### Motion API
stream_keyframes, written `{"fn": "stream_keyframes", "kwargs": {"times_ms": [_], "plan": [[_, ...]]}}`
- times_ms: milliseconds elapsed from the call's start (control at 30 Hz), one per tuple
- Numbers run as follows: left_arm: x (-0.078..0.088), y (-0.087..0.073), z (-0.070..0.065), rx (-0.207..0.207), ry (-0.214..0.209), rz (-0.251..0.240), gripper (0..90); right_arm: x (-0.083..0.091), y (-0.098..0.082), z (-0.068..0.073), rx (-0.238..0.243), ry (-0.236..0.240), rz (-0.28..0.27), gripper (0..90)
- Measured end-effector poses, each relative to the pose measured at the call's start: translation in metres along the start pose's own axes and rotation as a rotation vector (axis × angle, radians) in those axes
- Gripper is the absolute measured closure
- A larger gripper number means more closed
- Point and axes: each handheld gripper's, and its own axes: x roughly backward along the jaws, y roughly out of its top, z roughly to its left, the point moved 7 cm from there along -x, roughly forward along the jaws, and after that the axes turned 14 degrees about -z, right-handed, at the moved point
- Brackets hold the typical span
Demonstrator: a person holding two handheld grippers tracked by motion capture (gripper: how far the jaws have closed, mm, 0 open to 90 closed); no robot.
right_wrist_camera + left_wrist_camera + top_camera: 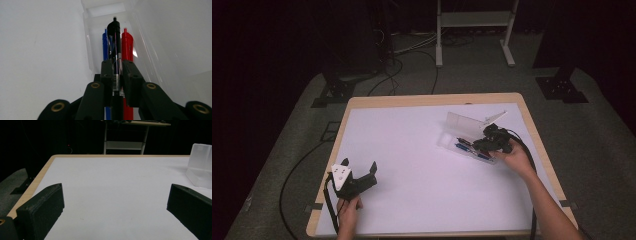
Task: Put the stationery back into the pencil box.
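The jaws of the right gripper (116,67) are clamped tight on one black pen (114,45), which runs lengthwise between them with its capped end pointing away from the camera. In the right gripper view the black pen sits above two more pens that lie side by side in a clear plastic box (86,42): one blue pen (105,46) on the left and one red pen (127,46) on the right. That makes three pens in all, one of each colour. Whether the black pen touches the two beneath it I cannot tell.

In the high view the right gripper (495,140) is over the clear plastic box (449,142), which lies on the right half of the white surface (412,150) with its lid (462,122) standing open on the far side. The right hand (517,157) holds the gripper from the near side.

The jaws of the left gripper (115,202) stand wide apart with nothing between them, only bare white surface. In the high view the left gripper (359,172) sits low over the near left corner, well apart from the box, with the left hand (348,205) gripping it from below. In the left gripper view the box (200,167) shows at the far right edge.
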Motion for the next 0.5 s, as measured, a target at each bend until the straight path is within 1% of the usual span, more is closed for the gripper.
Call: {"fn": "stream_keyframes", "kwargs": {"times_ms": [500], "plan": [[-0.0001, -0.0002, 0.0003, 0.0, 0.002, 0.001, 0.3, -0.0075, -0.0034, -0.003, -0.003, -0.003, 0.017, 78.6]]}}
